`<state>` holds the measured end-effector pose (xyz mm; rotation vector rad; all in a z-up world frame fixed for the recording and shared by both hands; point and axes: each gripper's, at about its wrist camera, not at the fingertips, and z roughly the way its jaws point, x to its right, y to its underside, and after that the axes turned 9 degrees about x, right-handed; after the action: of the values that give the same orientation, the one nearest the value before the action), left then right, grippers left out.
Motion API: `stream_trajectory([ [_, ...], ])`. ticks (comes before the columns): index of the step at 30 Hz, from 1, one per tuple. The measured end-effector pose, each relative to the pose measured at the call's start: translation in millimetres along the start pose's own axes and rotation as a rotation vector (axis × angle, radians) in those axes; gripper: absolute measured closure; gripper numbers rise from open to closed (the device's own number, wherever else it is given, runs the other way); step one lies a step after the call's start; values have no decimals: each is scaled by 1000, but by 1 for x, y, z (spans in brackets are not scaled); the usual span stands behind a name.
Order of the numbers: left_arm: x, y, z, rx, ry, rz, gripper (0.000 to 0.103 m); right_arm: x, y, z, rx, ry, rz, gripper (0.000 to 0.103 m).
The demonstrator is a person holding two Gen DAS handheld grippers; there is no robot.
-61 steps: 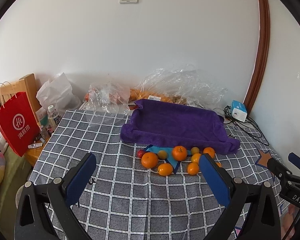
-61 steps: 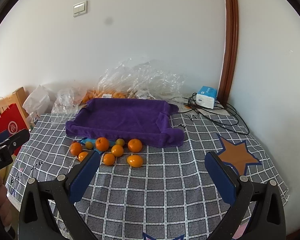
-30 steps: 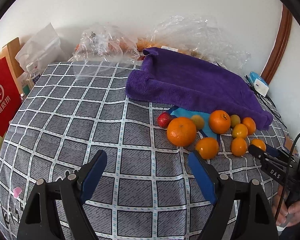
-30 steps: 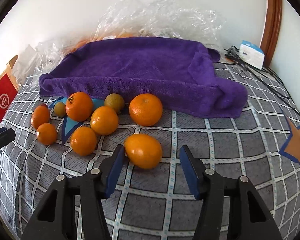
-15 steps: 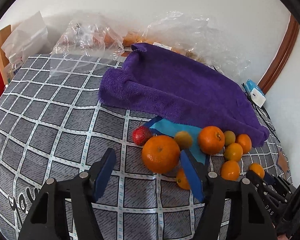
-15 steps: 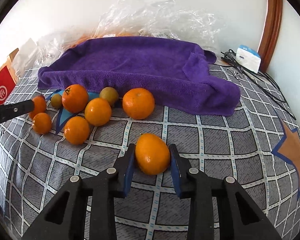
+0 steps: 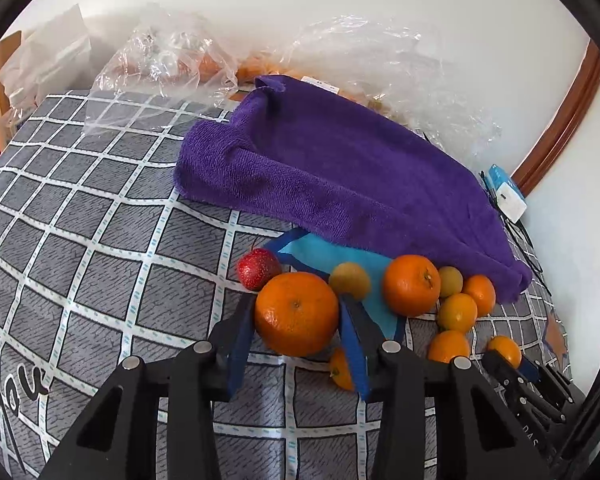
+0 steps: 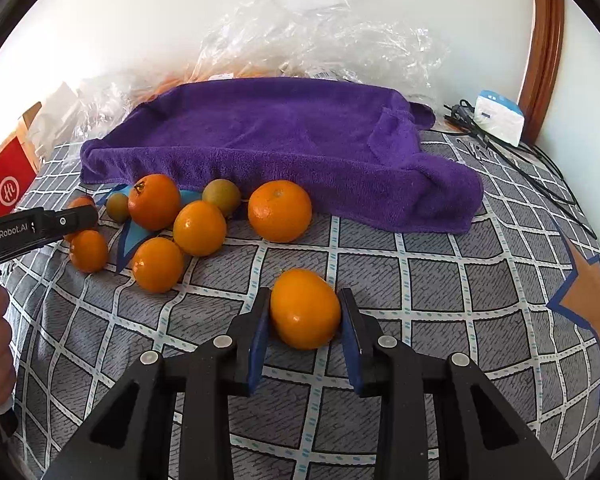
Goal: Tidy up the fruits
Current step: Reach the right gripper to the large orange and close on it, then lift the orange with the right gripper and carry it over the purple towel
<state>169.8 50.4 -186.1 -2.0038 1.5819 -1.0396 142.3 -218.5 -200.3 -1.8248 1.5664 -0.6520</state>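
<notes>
Right gripper (image 8: 304,312): both blue pads are pressed against the sides of a smooth orange fruit (image 8: 305,308), which sits on the grey checked tablecloth (image 8: 440,280), apart from the rest of the fruit.

Left gripper (image 7: 296,316): jaws closing about a large mandarin (image 7: 296,313); the pads lie against its flanks (whether they press or merely touch cannot be told). This mandarin is at the near left edge of the fruit cluster, touching a small red fruit (image 7: 259,269) and a yellow-green fruit (image 7: 350,280).

The remaining fruit lies just in front of a purple towel (image 8: 284,136): a second large mandarin (image 7: 411,285), several smaller oranges such as one at (image 8: 199,227), and another greenish fruit (image 8: 222,197). Some rest on a blue star printed on the cloth (image 7: 332,252).

Beyond the towel, crumpled clear plastic bags (image 8: 300,40) line the white wall. A white and blue box (image 8: 498,117) with black cables (image 8: 500,152) lies at the far right corner; a red bag (image 8: 8,188) stands at the left.
</notes>
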Motion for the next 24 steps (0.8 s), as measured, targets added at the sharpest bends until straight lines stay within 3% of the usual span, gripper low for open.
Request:
stream_trajectory([
  [14, -26, 1, -49, 39, -50, -27, 64, 11, 1, -18, 51, -32, 75, 70],
  [24, -15, -29, -77, 115, -48, -5, 64, 10, -23, -48, 94, -22, 71, 70],
])
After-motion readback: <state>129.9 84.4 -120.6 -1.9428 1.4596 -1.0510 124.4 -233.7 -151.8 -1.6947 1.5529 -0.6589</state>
